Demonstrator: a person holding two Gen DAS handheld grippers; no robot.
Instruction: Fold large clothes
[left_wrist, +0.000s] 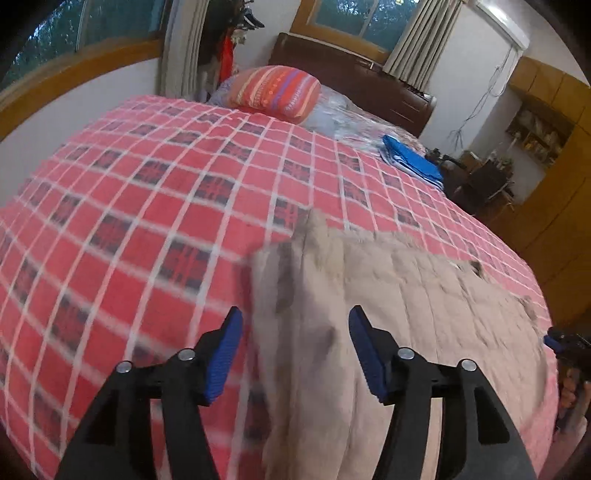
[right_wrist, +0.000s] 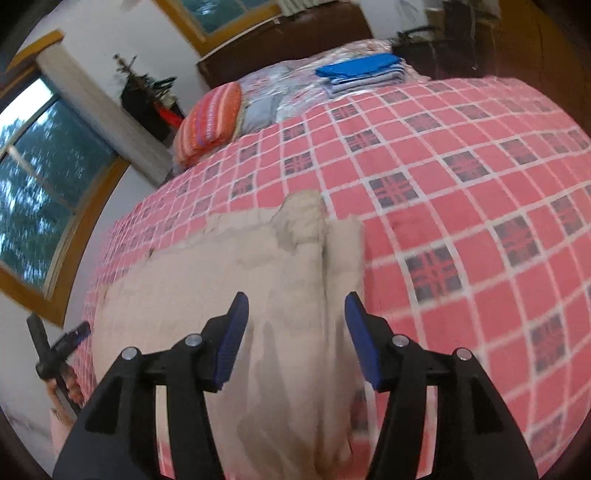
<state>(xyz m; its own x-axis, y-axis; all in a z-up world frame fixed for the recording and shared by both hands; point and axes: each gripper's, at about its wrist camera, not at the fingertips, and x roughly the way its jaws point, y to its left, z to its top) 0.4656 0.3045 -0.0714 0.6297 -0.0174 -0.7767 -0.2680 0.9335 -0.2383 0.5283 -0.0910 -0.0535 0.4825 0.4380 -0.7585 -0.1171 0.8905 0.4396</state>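
Observation:
A beige quilted garment (left_wrist: 399, 314) lies spread on the near end of the bed, its far part bunched into a ridge; the right wrist view shows the same beige garment (right_wrist: 258, 280). My left gripper (left_wrist: 295, 325) hovers open above the garment's left edge, nothing between its blue pads. Over the garment's right side, my right gripper (right_wrist: 295, 314) also stands open and empty. The right gripper (left_wrist: 565, 343) shows at the far right of the left wrist view, and the left gripper (right_wrist: 70, 341) at the lower left of the right wrist view, each held by a hand.
A red checked bedspread (left_wrist: 166, 192) covers the bed. At the head lie a striped orange pillow (left_wrist: 277, 90), clear plastic-wrapped bedding (left_wrist: 343, 118) and a stack of folded blue clothes (left_wrist: 413, 160). Behind are a dark headboard (left_wrist: 351, 70), windows and wooden cabinets (left_wrist: 554, 184).

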